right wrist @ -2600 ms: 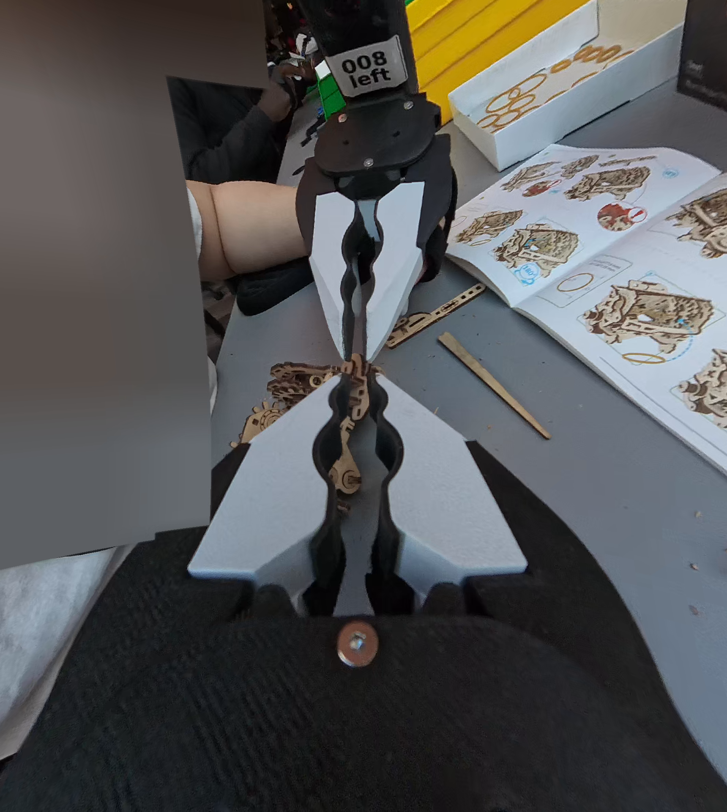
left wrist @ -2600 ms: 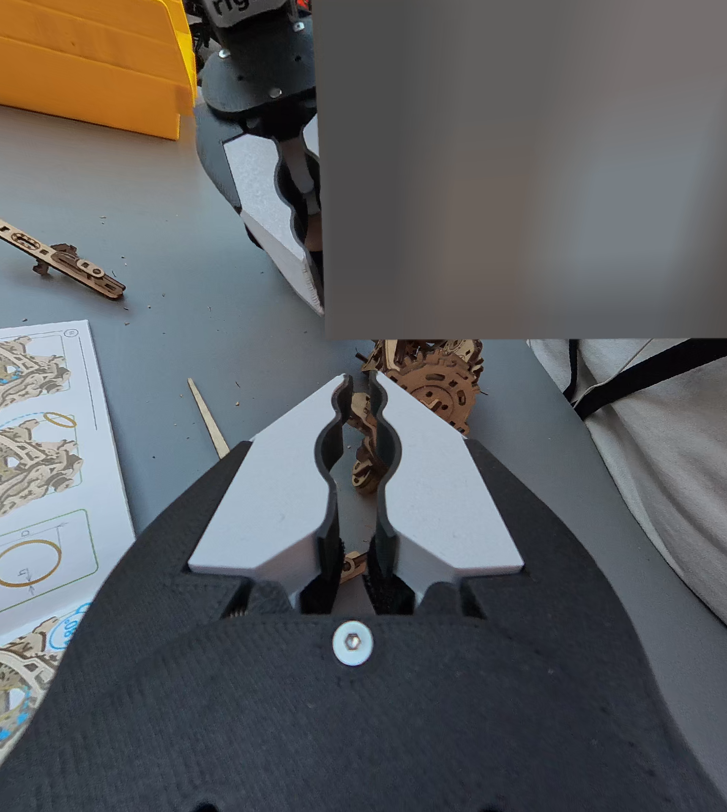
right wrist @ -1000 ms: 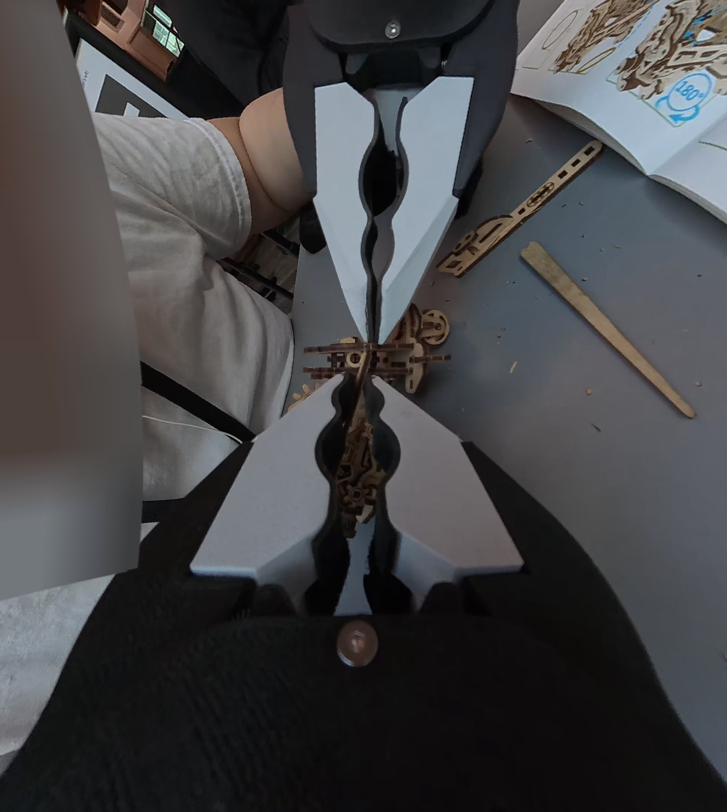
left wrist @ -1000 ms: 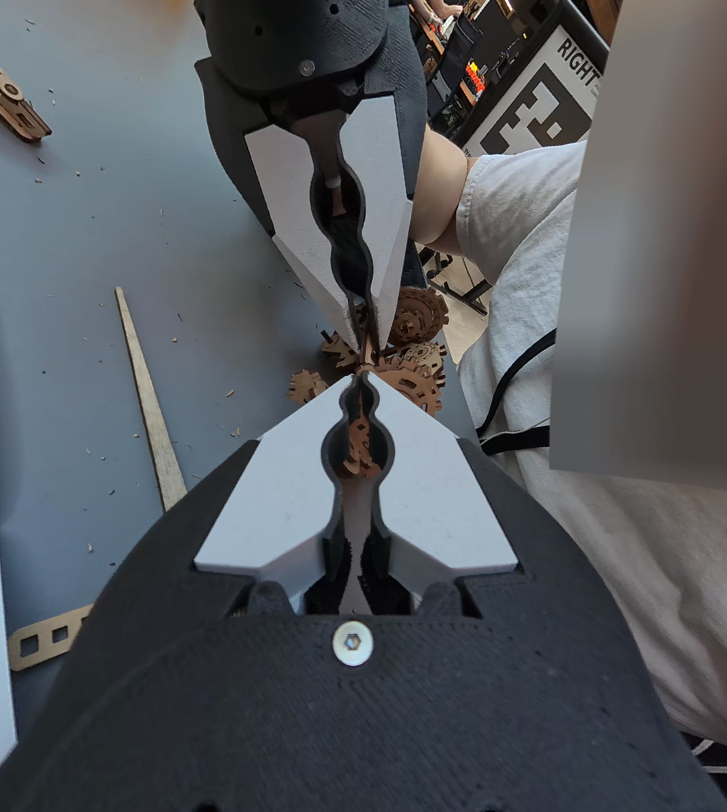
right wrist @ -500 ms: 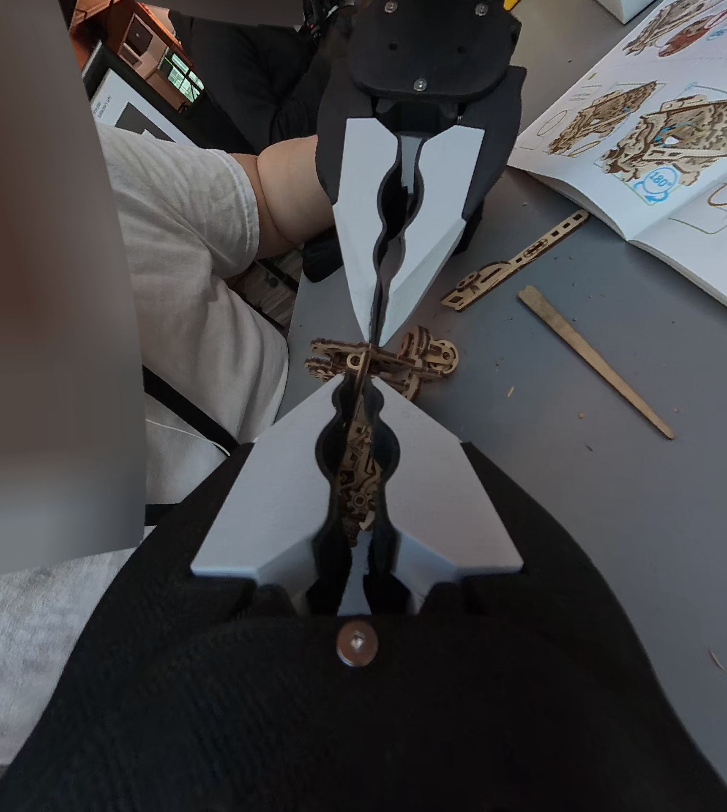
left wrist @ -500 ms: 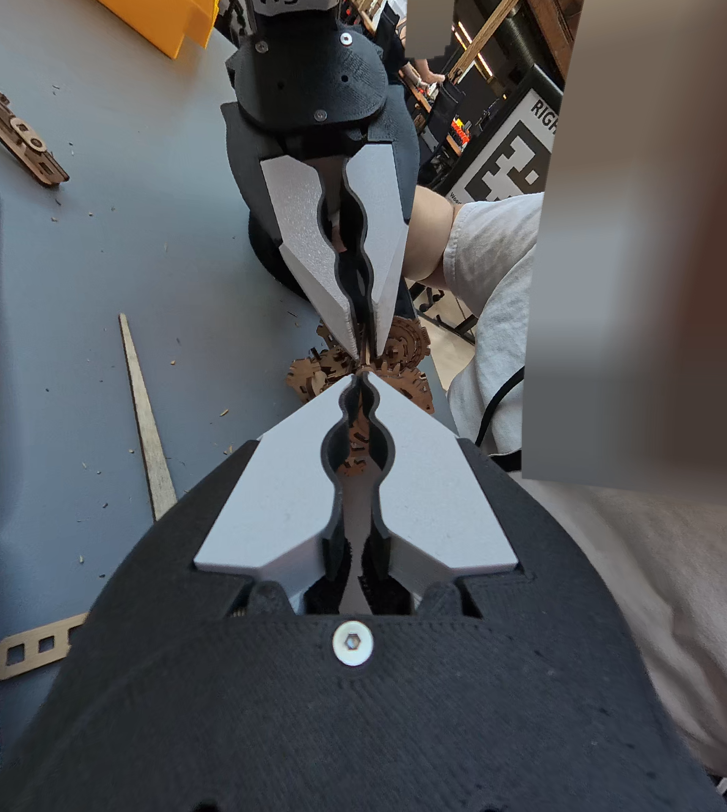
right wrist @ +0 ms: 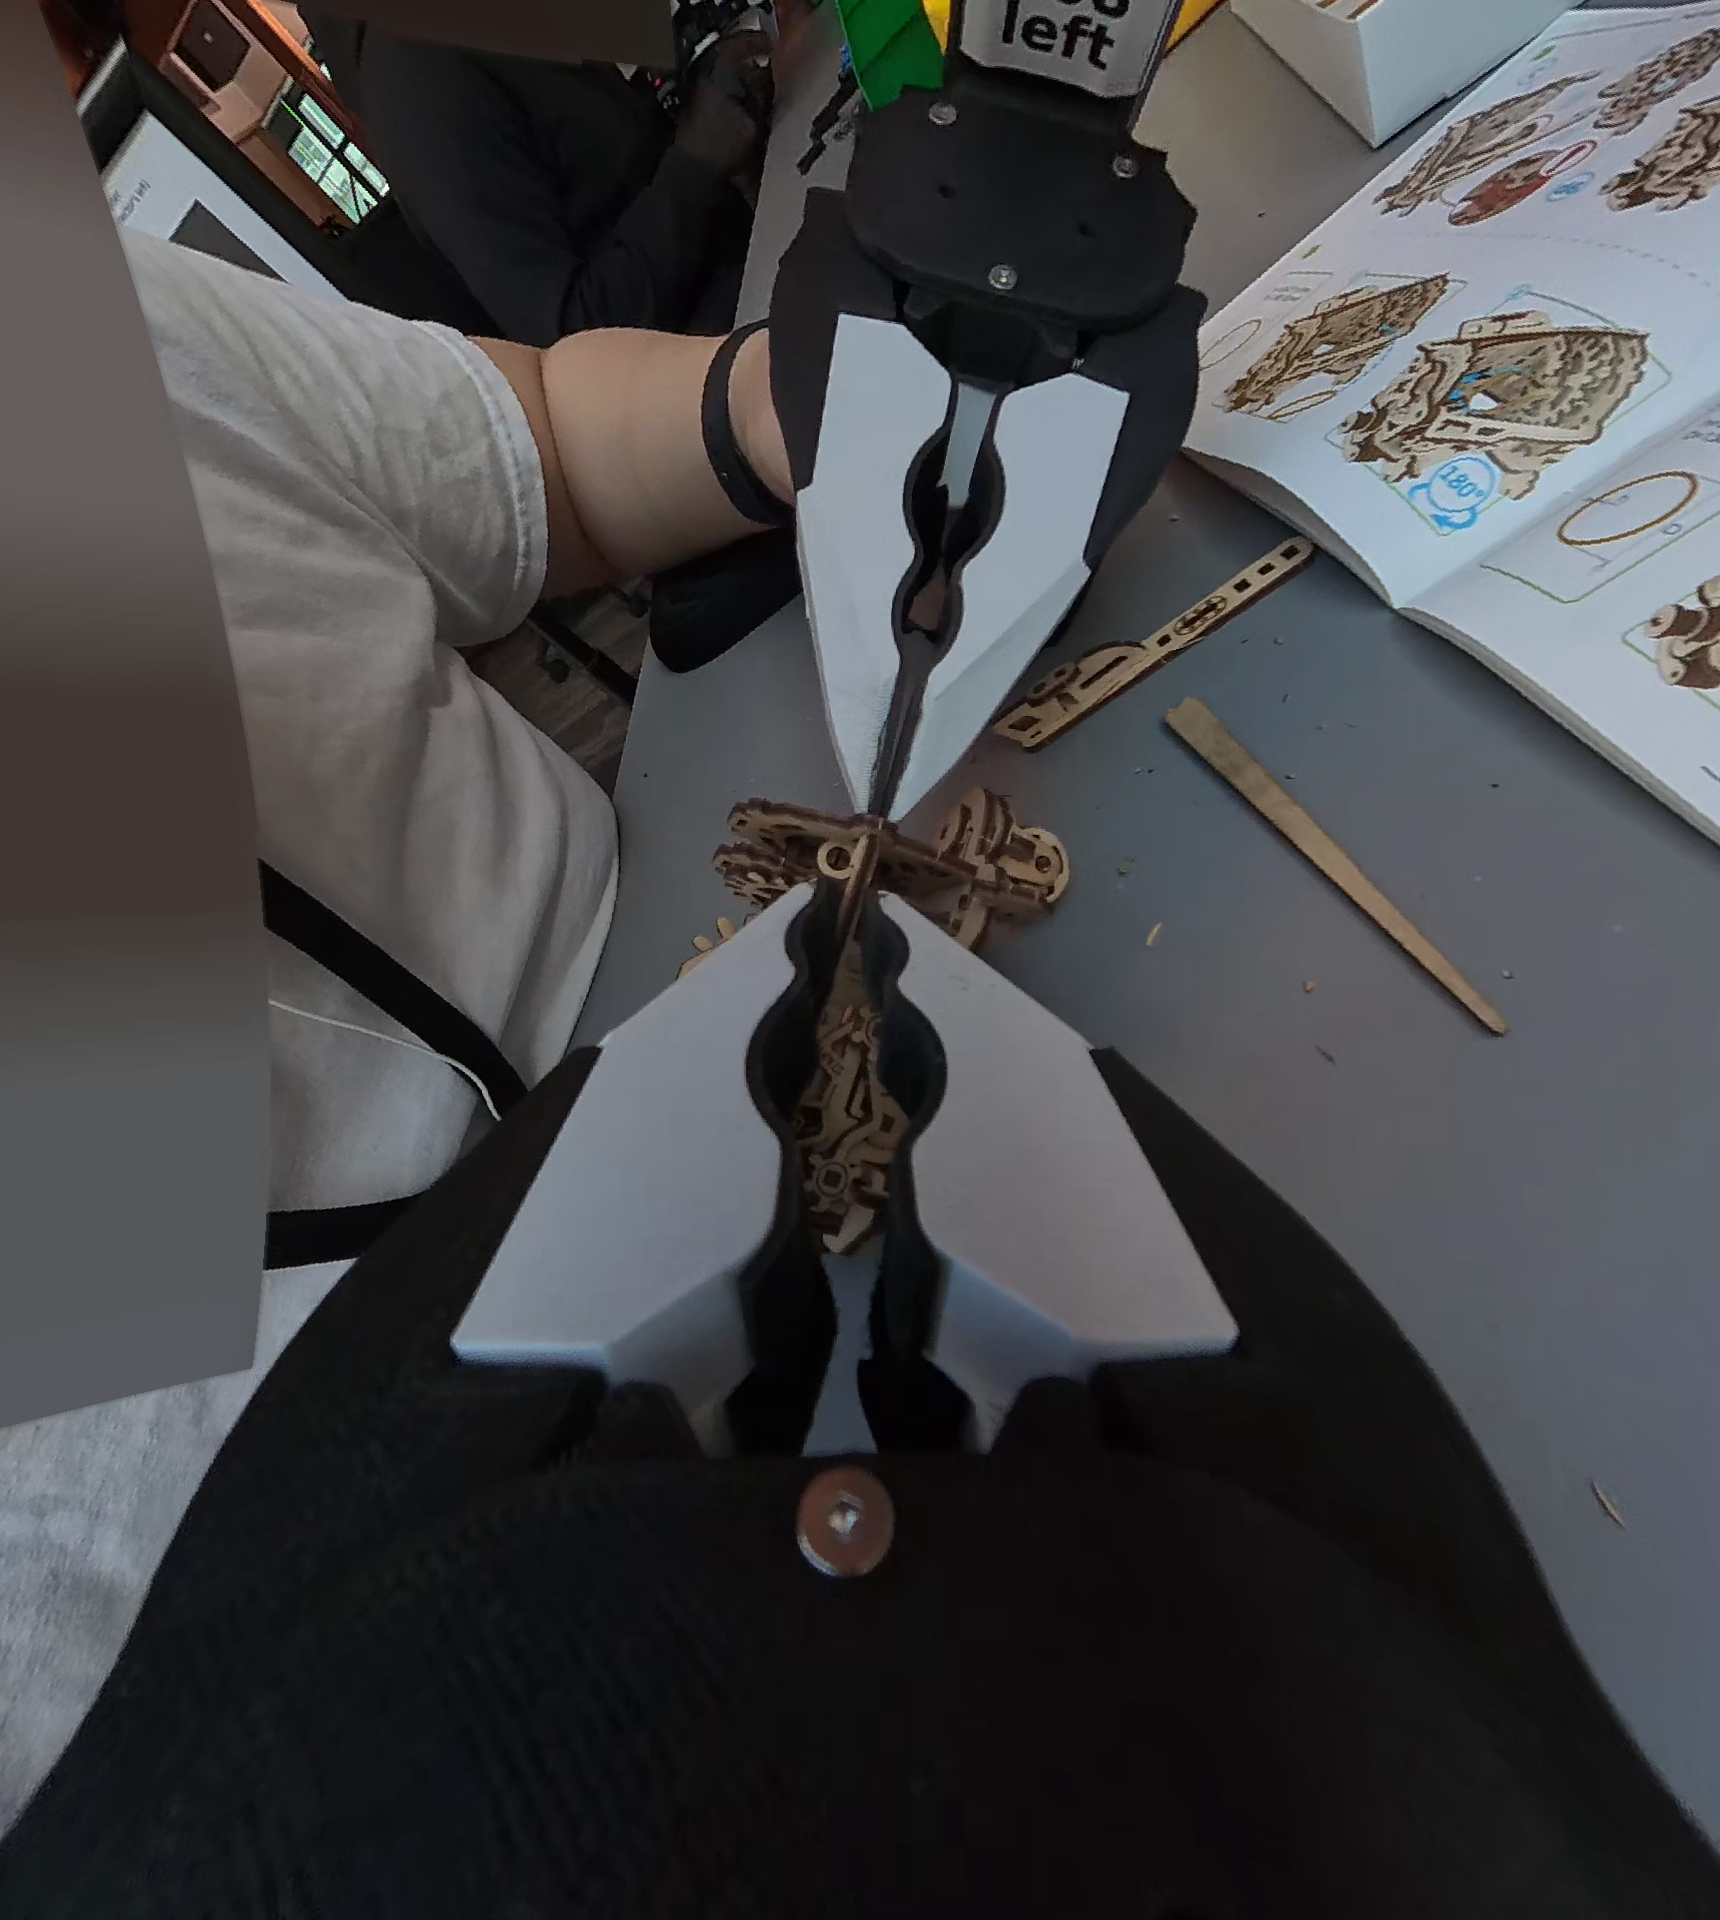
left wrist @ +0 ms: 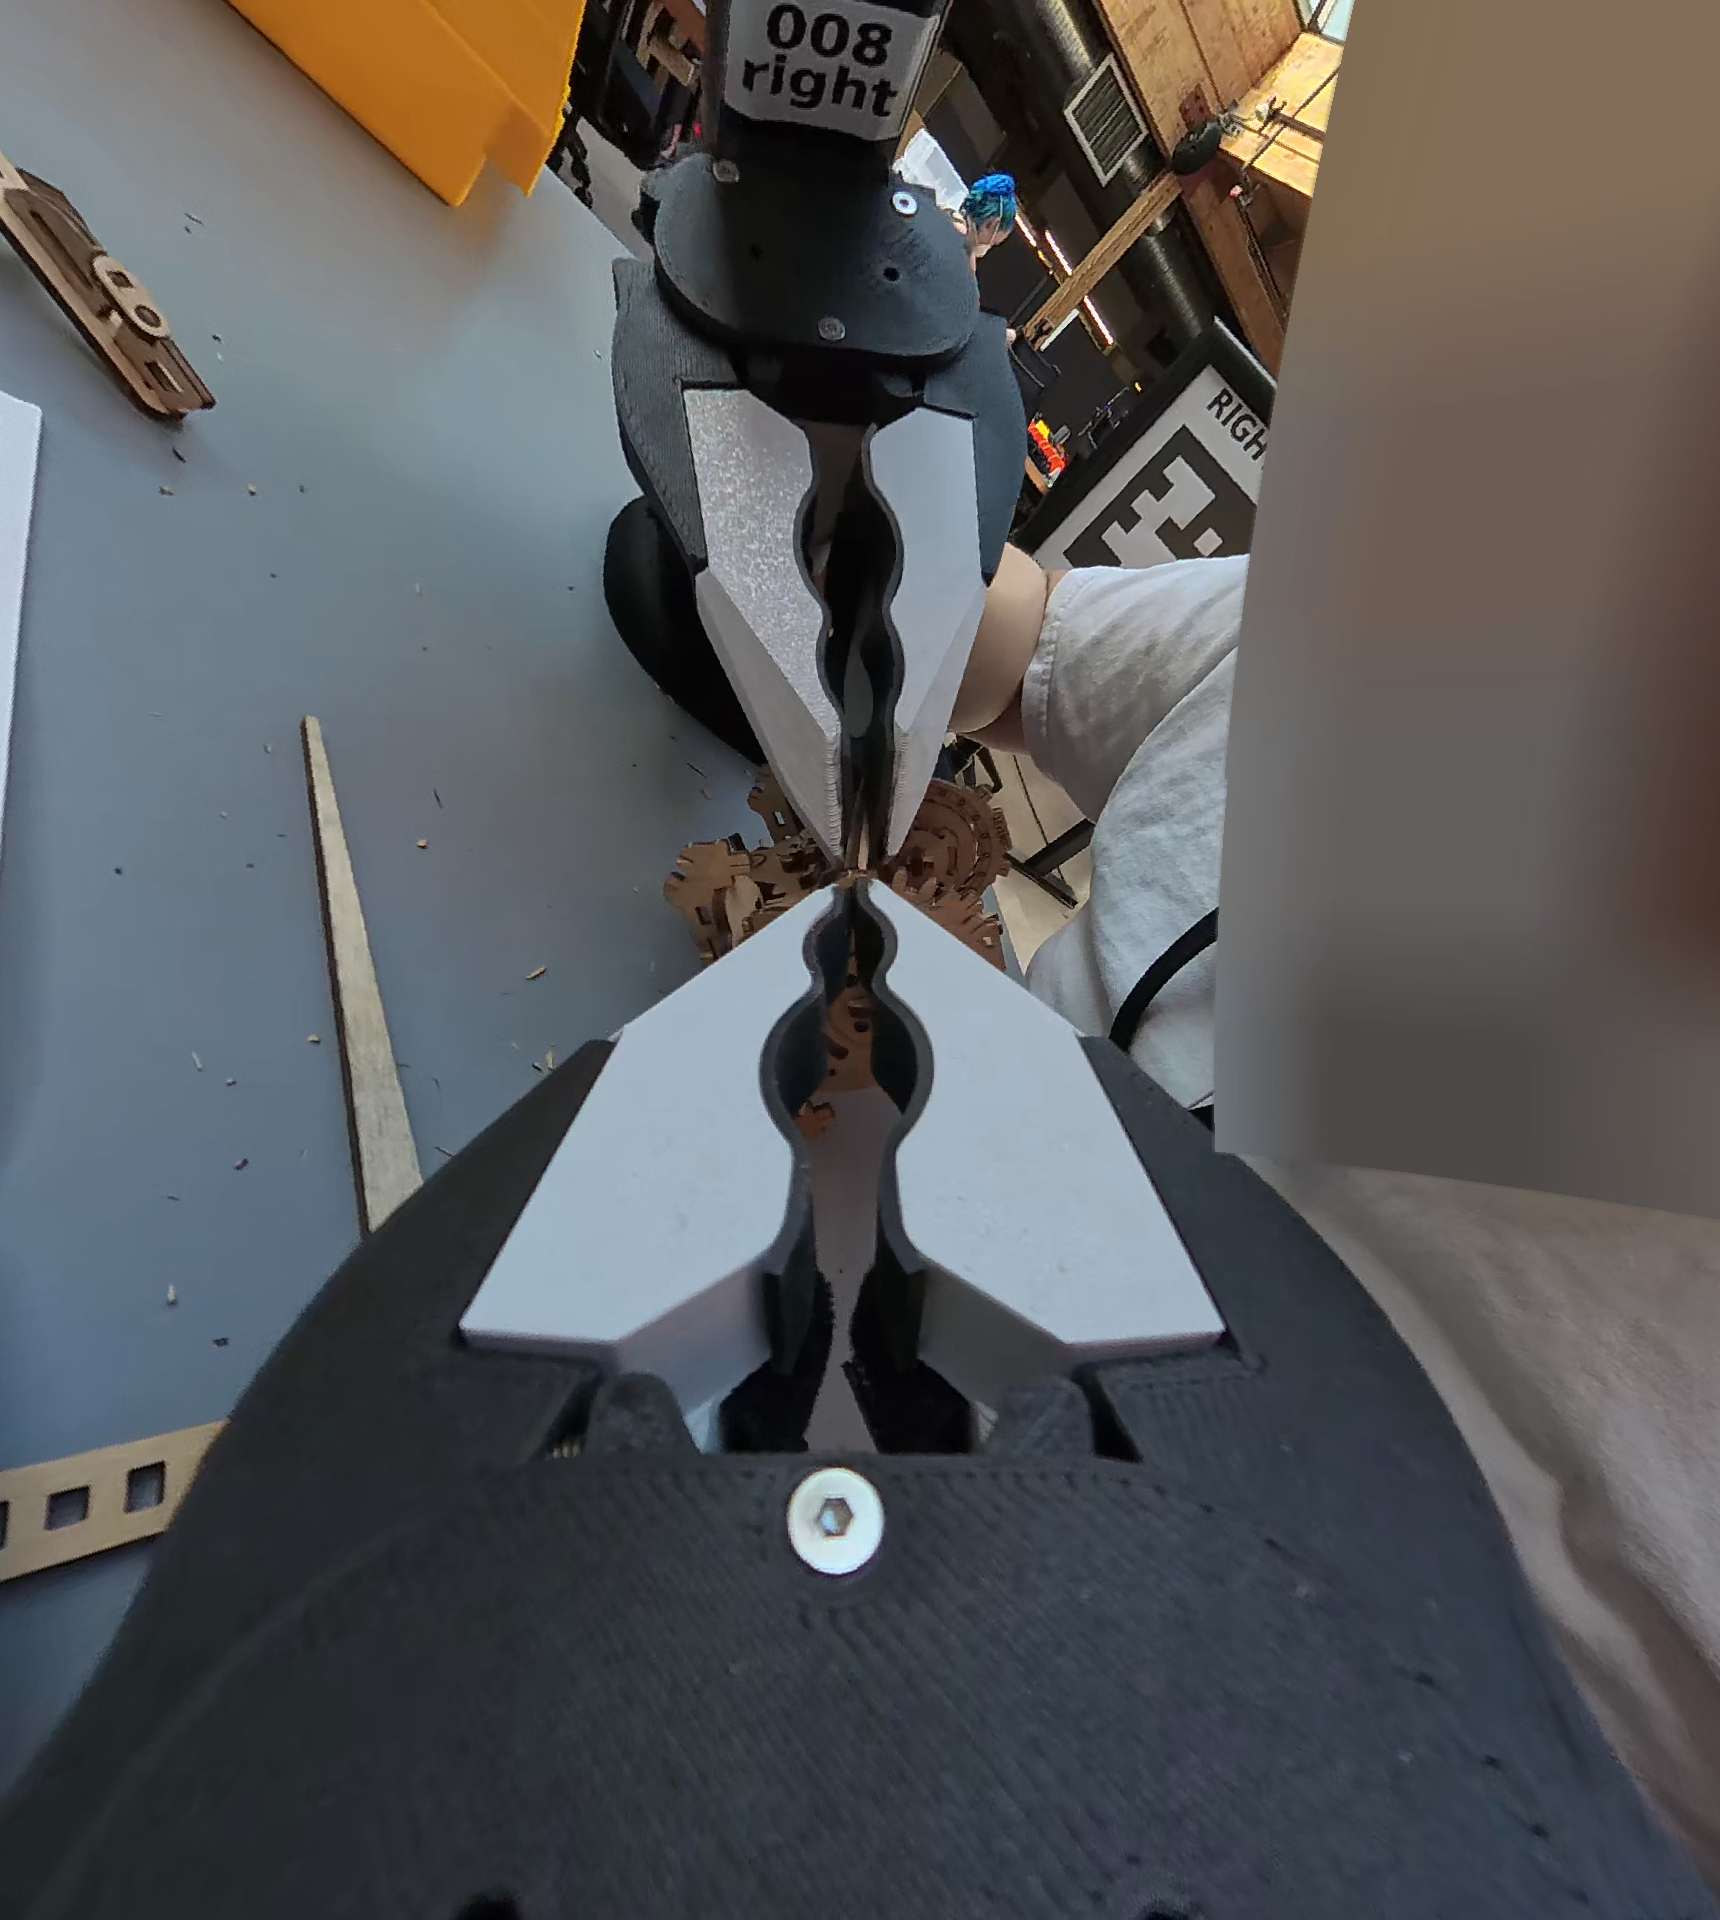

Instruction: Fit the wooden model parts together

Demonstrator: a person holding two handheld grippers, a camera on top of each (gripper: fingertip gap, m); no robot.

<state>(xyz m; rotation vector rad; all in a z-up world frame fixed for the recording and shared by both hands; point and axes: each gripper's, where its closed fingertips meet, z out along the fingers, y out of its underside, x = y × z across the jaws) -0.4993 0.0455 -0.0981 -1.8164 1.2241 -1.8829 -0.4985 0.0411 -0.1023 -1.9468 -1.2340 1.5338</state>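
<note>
Wooden model parts (right wrist: 851, 1101): thin, light, brittle; pinched edgewise by right gripper (right wrist: 851, 904), left gripper (left wrist: 851, 902) clamped opposite.

Both grippers same build: black textured 3D-printed body, two pale grey wedge fingers w/ wavy black inner edges, one silver hex screw centred below the fingers. Left gripper (left wrist: 851, 899), right gripper (right wrist: 851, 894). Each handle carries a white sticker w/ black print, small silver screws on the round collar. Person wears white short-sleeved tee (right wrist: 357, 540), black strap (right wrist: 388, 997) across it.
</note>
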